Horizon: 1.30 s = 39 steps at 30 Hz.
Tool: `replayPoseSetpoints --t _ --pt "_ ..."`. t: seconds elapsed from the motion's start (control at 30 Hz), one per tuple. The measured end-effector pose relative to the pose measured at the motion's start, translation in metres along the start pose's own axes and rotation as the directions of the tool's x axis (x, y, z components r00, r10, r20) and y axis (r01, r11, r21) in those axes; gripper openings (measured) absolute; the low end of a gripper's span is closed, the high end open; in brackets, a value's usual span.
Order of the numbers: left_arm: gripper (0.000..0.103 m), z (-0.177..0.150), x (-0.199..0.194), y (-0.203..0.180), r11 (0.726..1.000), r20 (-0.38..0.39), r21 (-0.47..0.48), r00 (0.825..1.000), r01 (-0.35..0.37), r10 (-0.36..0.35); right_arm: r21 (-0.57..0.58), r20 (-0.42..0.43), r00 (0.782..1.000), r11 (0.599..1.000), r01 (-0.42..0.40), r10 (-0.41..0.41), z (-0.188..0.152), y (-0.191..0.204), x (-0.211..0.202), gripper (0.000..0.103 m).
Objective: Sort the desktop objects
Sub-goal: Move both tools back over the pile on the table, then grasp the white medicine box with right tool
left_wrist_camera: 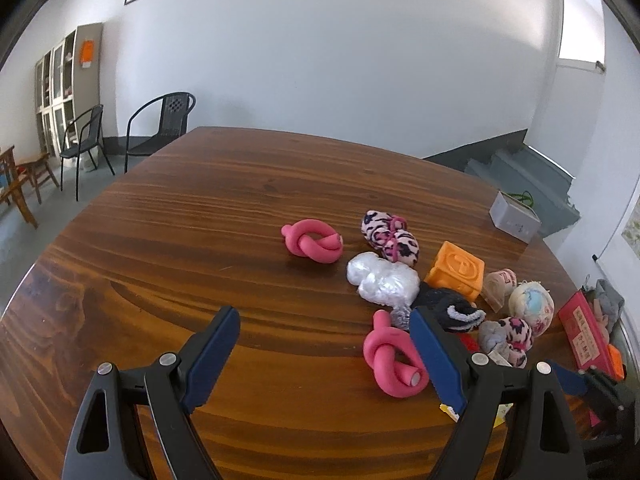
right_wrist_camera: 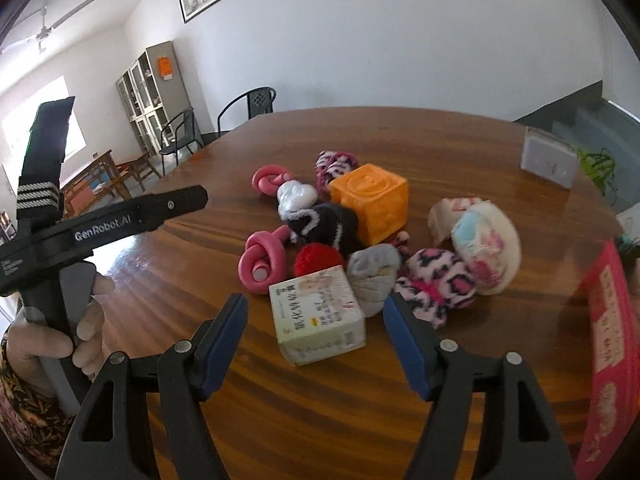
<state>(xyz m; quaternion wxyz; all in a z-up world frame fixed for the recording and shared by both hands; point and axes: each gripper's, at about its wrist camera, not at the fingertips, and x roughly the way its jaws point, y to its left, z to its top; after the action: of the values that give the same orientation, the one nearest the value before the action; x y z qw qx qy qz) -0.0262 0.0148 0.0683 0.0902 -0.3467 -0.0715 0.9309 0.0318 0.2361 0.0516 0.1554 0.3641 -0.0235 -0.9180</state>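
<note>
Now, step in hand: the right gripper (right_wrist_camera: 316,316) lines up on the pale printed box (right_wrist_camera: 320,314), the piece of the clutter nearest the table's near edge.
Right jaws: parted wider than the box and holding nothing; the box lies ahead of the blue pads (right_wrist_camera: 224,332), not yet between them (a judgement from the wrist view).
How to do it well: bring the pads down either side of the box's short faces, keep clear of the grey sock bundle (right_wrist_camera: 374,276) touching its right side and the pink leopard sock (right_wrist_camera: 436,288) just beyond, and close only when the box is squarely framed.
Risk: the red ball (right_wrist_camera: 318,258) and the pink foam knot (right_wrist_camera: 262,260) sit just behind the box; a forward shove could roll them.
Right pose: tilted down toward the table (right_wrist_camera: 360,408), fingers pointing at the heap.
Left gripper (left_wrist_camera: 324,340): jaws wide apart and empty, over bare wood toward the table's left side, the nearer foam knot just inside its right finger.
Left pose: angled downward; the person's hand (right_wrist_camera: 56,336) wraps its handle.
Rest of the heap: orange cube (right_wrist_camera: 370,206), black sock (right_wrist_camera: 324,224), silvery wrap (right_wrist_camera: 296,196), farther foam knot (left_wrist_camera: 314,240), all mid-table.
Likely destination: the red box (right_wrist_camera: 612,344) at the right edge, though that is a guess.
</note>
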Motion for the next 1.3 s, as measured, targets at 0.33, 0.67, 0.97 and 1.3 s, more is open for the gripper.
replayPoseSetpoints --t 0.33,0.67,0.97,1.3 --pt "0.088 -0.005 0.008 -0.004 1.000 -0.030 0.027 1.000 0.004 -0.003 -0.050 -0.006 0.999 0.998 0.035 -0.036 0.009 0.014 0.019 0.074" --pt "0.088 -0.008 0.014 -0.006 0.999 -0.054 0.037 0.999 0.002 0.000 -0.072 -0.025 0.995 0.993 0.095 -0.097 0.003 0.010 0.027 0.074" --pt "0.088 -0.010 0.016 -0.008 0.999 -0.069 0.047 0.998 0.019 -0.016 -0.059 -0.052 0.996 0.996 0.066 -0.069 0.001 0.011 0.029 0.060" --pt "0.088 -0.020 0.030 -0.021 0.996 -0.116 0.083 0.993 0.038 -0.028 -0.072 0.032 0.993 0.991 0.116 -0.114 -0.002 0.018 -0.015 0.059"
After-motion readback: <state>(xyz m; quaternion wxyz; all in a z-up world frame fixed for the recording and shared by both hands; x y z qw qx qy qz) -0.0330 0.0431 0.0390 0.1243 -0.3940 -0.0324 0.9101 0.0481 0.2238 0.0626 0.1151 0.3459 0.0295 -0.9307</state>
